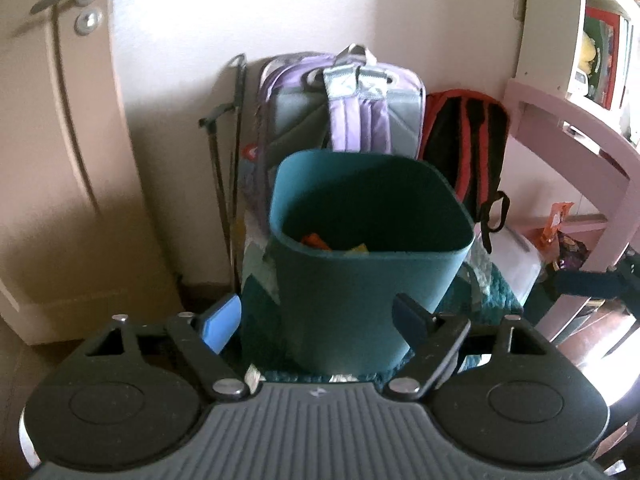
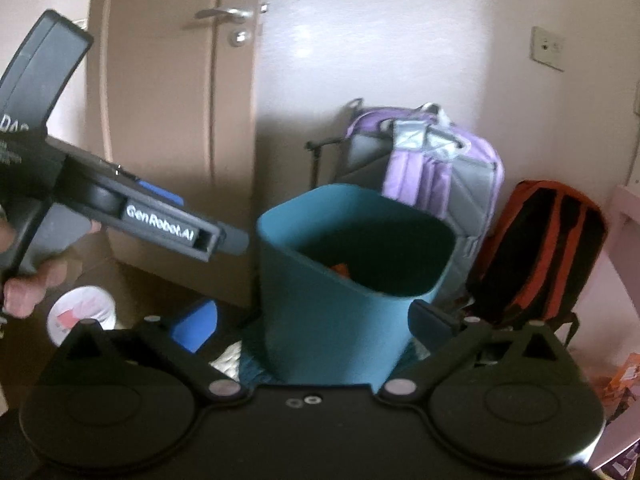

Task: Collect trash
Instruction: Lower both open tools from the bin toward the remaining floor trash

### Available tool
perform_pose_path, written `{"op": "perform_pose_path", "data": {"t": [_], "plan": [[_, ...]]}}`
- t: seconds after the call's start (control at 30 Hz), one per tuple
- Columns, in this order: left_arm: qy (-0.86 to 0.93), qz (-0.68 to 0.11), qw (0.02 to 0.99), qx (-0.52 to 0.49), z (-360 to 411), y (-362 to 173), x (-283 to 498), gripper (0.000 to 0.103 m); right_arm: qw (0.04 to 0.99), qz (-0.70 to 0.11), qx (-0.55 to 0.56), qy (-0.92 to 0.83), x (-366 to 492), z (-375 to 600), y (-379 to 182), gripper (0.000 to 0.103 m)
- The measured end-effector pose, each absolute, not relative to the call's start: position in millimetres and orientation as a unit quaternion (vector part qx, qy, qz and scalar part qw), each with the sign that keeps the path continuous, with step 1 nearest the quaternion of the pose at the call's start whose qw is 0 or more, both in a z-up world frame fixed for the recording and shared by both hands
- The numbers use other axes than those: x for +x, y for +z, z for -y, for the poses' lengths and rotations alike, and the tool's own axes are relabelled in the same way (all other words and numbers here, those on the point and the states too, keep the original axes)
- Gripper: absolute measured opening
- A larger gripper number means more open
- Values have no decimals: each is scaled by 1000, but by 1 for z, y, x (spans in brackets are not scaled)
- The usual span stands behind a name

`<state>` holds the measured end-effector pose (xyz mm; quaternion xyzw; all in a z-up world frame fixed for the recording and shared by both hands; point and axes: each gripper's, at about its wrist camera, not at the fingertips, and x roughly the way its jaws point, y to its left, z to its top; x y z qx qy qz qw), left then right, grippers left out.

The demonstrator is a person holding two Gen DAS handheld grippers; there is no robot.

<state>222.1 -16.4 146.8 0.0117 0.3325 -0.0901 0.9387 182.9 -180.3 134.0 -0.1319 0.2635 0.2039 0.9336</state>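
From my left wrist view, the left hand-held gripper [image 1: 318, 322] is released: its blue-padded fingers [image 1: 222, 324] stand spread to either side of the teal trash bin [image 1: 360, 280], and neither pad touches the bin's wall. The bin fills the centre of that view, upright, its opening toward me. Inside it, low against the near wall, I can make out orange and yellow scraps of trash [image 1: 320, 242]; what they are is too blurred to tell.

Behind the bin at 12 o'clock leans a purple and grey backpack [image 1: 348, 104], and at 2 o'clock a black and red backpack [image 1: 464, 140], both against the wall. A door [image 1: 60, 100] with a metal handle sits at 10 o'clock, and a pink shelf unit [image 1: 580, 120] at 3 o'clock.

From my right wrist view, the right hand-held gripper [image 2: 316, 320] is also released, jaws wide, nothing between the pads; the bin [image 2: 332, 300] stands just ahead of them, its lower wall in the gap without contact. An orange scrap [image 2: 340, 269] shows inside. At 9 o'clock I see the left hand-held gripper [image 2: 200, 220] from the side, gripped by a hand [image 2: 28, 284], its tip near the bin's rim but apart from it. A round white lid or disc [image 2: 82, 312] lies on the floor at 8 o'clock.
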Motion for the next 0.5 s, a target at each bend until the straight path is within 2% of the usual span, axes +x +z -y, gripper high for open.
{"op": "perform_pose_path", "data": {"t": [0.33,0.5], "plan": [[-71,-368,927,-20,-38,80,209,92,906,-324,-138,235,177,144,61,102],[-53,-394,917,-34,-69,25,222,101,897,-351,-136,232,185,129,10,102]]}}
